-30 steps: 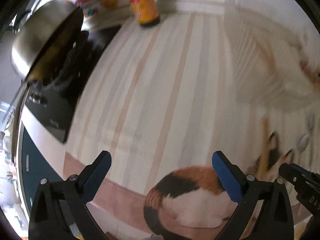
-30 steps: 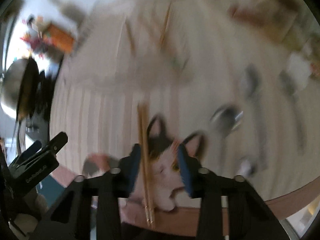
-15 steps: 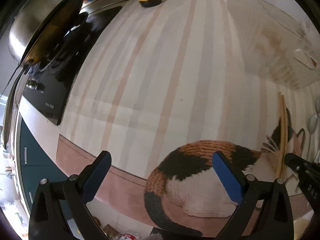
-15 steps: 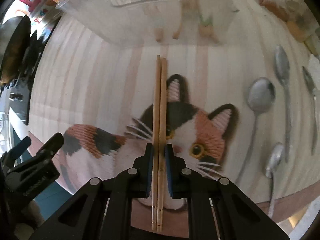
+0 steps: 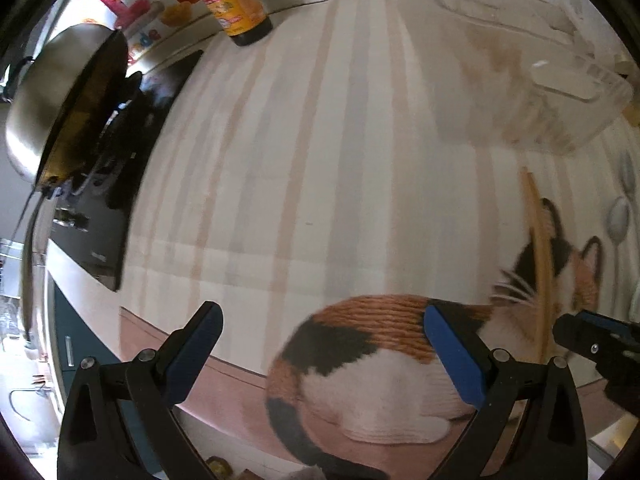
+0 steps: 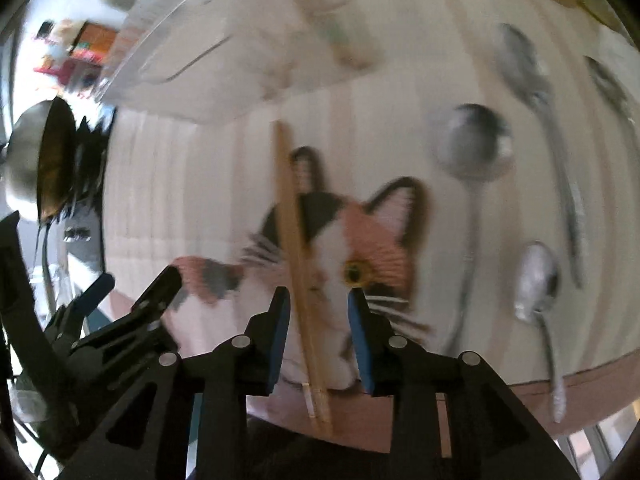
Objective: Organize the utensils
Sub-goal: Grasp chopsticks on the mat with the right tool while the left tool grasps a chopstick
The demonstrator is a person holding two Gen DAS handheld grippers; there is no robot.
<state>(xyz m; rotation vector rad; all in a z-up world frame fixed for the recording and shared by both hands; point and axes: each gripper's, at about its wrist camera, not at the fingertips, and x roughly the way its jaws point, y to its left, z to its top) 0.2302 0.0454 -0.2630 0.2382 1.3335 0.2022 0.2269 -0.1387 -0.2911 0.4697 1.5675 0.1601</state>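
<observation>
A pair of wooden chopsticks (image 6: 294, 240) lies on the cat-print mat (image 6: 376, 240), slightly tilted, its tips toward a clear plastic organizer tray (image 6: 224, 48). My right gripper (image 6: 318, 300) straddles the chopsticks; its jaws are opening, with a gap between each blue pad and the sticks. Several metal spoons (image 6: 472, 148) lie to the right on the mat. In the left wrist view my left gripper (image 5: 320, 328) stands wide open over the cat's back, holding nothing. The chopsticks (image 5: 538, 248) and the right gripper's tip (image 5: 592, 340) show at its right.
A steel wok (image 5: 60, 92) sits on the black stove (image 5: 120, 184) at the left. An orange-labelled bottle (image 5: 232, 0) stands at the back by the wall. The mat's pink border (image 5: 240, 376) runs along the counter's near edge. The clear tray (image 5: 520, 80) sits at the back right.
Half a second ago the right gripper's pads were pressed on the chopsticks; now they stand apart and the sticks lie tilted. The left gripper has shifted slightly and stays open.
</observation>
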